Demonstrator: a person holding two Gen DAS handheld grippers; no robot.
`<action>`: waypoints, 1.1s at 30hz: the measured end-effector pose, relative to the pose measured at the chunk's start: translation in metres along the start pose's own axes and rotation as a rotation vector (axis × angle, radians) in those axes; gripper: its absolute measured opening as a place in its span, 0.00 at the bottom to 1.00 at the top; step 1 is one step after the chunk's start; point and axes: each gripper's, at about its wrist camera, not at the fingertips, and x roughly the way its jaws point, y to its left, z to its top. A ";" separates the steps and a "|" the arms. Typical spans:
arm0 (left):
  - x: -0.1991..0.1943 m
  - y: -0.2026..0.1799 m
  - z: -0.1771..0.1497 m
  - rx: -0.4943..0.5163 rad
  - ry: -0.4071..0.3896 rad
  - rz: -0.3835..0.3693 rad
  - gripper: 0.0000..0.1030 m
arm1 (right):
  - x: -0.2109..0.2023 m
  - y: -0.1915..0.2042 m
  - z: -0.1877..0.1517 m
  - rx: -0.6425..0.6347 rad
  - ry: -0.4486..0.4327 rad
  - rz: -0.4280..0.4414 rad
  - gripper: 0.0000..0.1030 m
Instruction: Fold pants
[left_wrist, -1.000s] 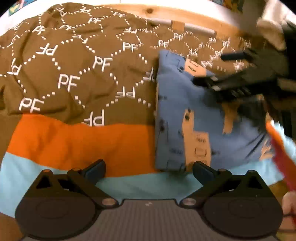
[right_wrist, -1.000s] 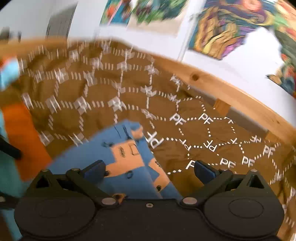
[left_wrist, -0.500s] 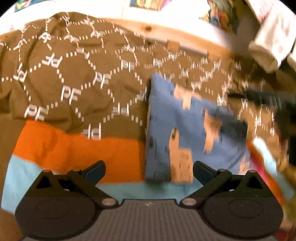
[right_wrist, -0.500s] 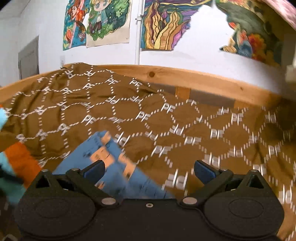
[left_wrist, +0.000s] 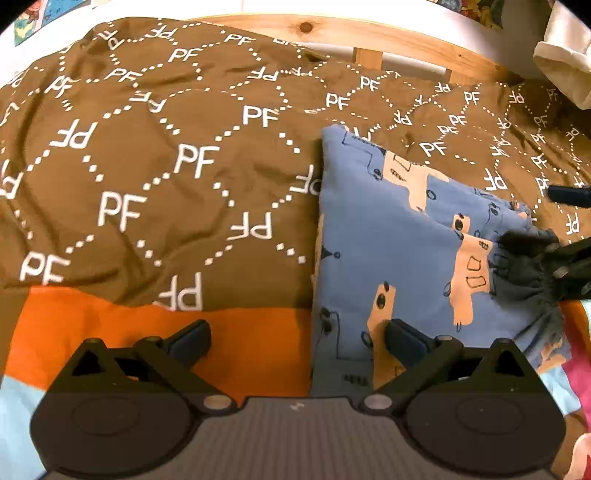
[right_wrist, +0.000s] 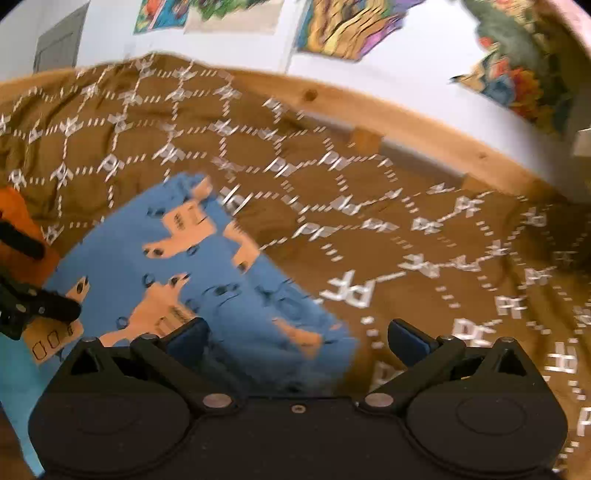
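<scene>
Brown quilt (left_wrist: 155, 177) (PF print), folded blue pants (left_wrist: 388, 251) — both tongs (left_wrist: 297, 338) (right_wrist: 295, 334) gaping, empty

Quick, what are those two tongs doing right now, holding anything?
Left tongs: open, holding nothing, hovering at the folded blue pants.
Right tongs: open, holding nothing, above the pants.

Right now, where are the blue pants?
In the left wrist view the pants lie folded right of centre, on the brown blanket, beside the orange sheet.
</scene>
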 end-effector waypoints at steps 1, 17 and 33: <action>-0.004 0.003 -0.001 -0.010 -0.002 -0.006 1.00 | -0.008 -0.005 0.000 0.015 -0.008 -0.010 0.99; -0.015 -0.005 -0.033 -0.001 -0.002 -0.084 1.00 | -0.024 -0.016 -0.059 0.322 0.163 0.180 0.99; -0.020 -0.004 -0.033 0.009 -0.001 -0.101 1.00 | -0.025 -0.033 -0.058 0.421 0.140 0.232 0.99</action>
